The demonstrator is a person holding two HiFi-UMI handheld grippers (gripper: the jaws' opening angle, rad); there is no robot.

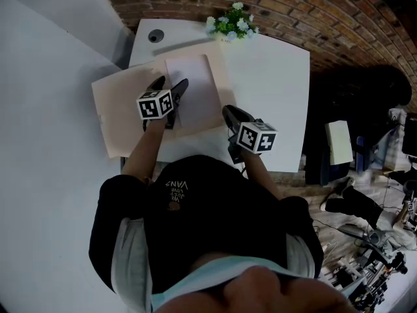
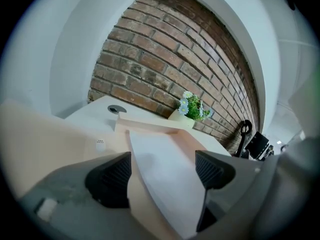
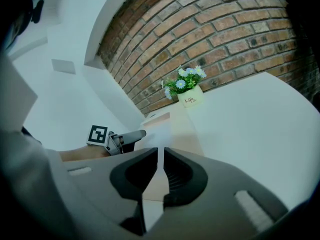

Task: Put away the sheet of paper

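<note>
A white sheet of paper [image 1: 192, 87] lies flat on the right half of an open beige folder [image 1: 124, 109] on a white table [image 1: 273, 77]. My left gripper [image 1: 169, 85] hovers open over the sheet's left edge, at the folder's fold. In the left gripper view the paper [image 2: 165, 184] shows between the spread pads, left gripper [image 2: 162, 171] holding nothing. My right gripper [image 1: 228, 113] is shut at the folder's near right corner. In the right gripper view, right gripper [image 3: 161, 169], only a thin slit is left and the folder [image 3: 180, 131] lies beyond it.
A small pot of white flowers [image 1: 231, 25] stands at the table's far edge against the brick wall. A round cable hole [image 1: 155, 36] sits at the far left corner. Dark bags and cables lie on the floor to the right [image 1: 365, 194].
</note>
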